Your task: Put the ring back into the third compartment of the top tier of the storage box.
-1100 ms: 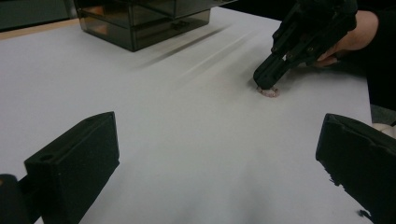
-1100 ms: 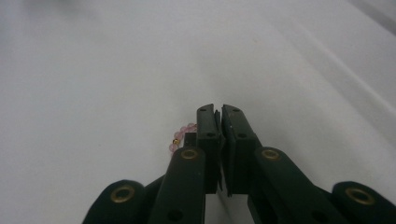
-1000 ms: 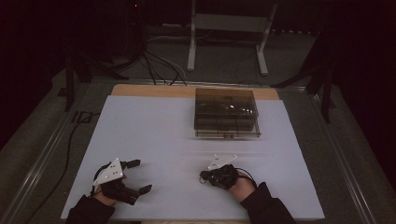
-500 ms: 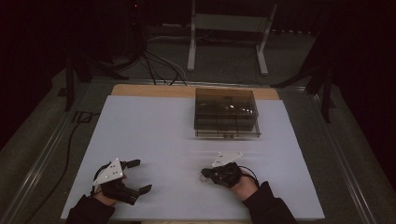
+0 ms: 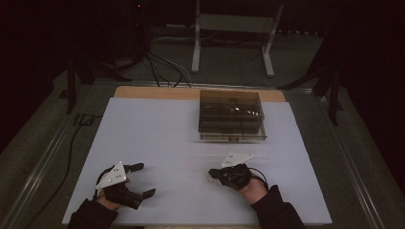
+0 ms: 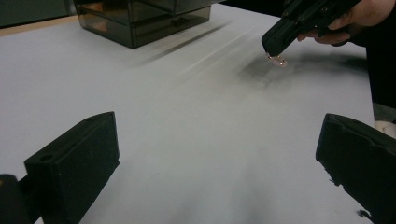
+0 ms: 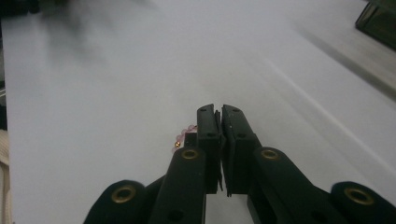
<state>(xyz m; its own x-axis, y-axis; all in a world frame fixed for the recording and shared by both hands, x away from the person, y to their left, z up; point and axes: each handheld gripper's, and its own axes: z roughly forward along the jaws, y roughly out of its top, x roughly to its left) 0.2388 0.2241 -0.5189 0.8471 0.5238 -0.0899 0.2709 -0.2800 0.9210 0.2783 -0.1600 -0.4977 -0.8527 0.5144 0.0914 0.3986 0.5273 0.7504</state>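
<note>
- A small string of pink, translucent beads with a gold-coloured end [image 7: 183, 136] is pinched at the very tips of the right gripper [image 7: 218, 114], whose jaws are pressed together on it; most of the beads hang out to one side of the tips. In the left gripper view the same beads [image 6: 276, 59] are seen dangling just under the black jaw tips, just above the white table sheet [image 6: 187, 116] or barely touching it; which of the two cannot be told.
- Because so little of the string is caught, it is judged that it could slip out if the right gripper [image 5: 217, 175] were swung or tilted quickly.
- If dropped, the beads could roll or bounce on the smooth sheet and be hard to find, being small and pale.
- The smoked, transparent plastic organiser box with compartments [image 5: 231, 114] stands well apart from the beads, farther up the table; a long carry is judged to raise the chance of loss, and its dark walls may hide which compartment is met.
- The left gripper [image 5: 138, 180] lies on the sheet with its jaws spread wide and nothing between them; it is well apart from the beads, so no collision is expected unless it is brought across.
</note>
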